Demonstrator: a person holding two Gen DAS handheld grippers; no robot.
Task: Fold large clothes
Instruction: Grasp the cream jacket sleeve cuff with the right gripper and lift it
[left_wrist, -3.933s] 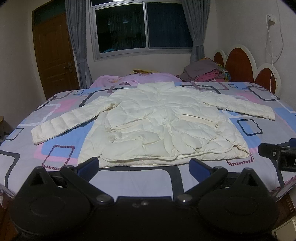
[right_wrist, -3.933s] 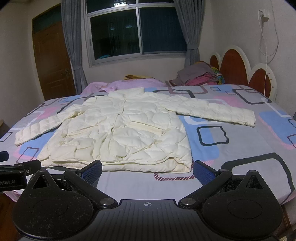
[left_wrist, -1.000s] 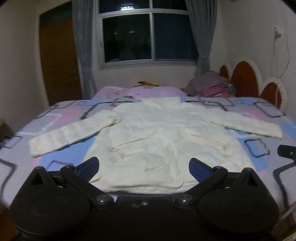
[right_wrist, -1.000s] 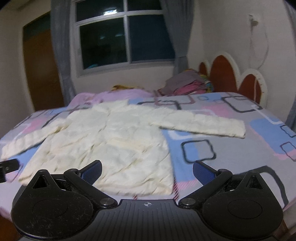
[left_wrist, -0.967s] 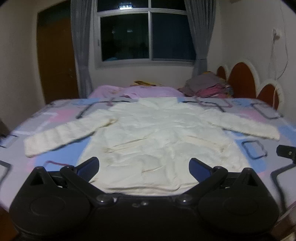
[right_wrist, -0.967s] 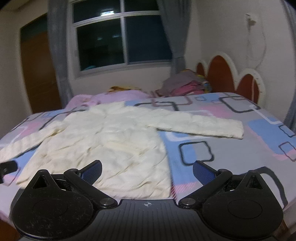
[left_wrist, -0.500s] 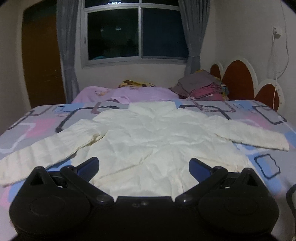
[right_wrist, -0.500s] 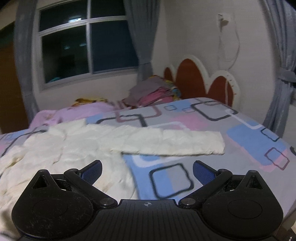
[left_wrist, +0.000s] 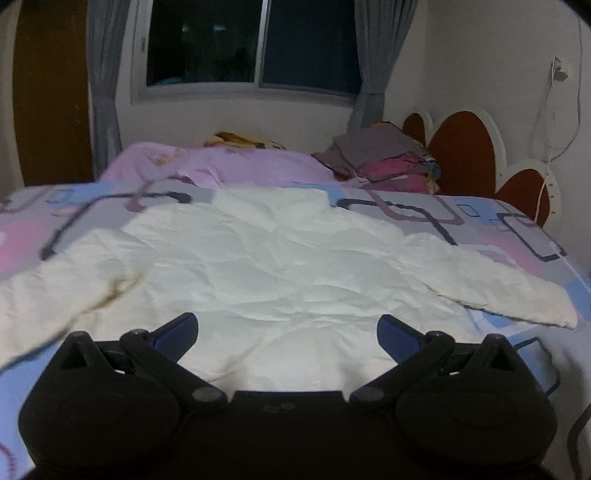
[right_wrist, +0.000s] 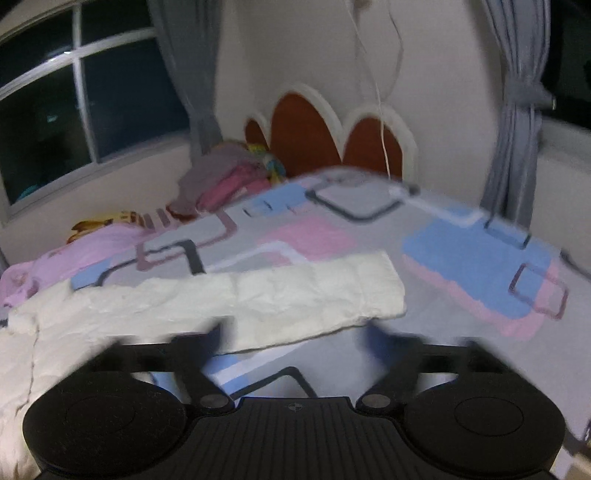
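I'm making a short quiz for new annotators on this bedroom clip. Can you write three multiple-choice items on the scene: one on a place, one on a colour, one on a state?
1. Where is the pile of folded clothes?
A. On the far side of the bed by the headboard
B. On the floor by the door
C. On top of the jacket

2. What colour is the puffer jacket?
A. Navy
B. Cream white
C. Red

3. How does the jacket lie?
A. Rolled into a bundle
B. Hung at the window
C. Spread flat, sleeves out

Answers:
1 A: the pile of folded clothes sits on the bed next to the headboard.
2 B: the puffer jacket is cream white.
3 C: it is spread out, and its sleeve stretches sideways over the patterned cover.
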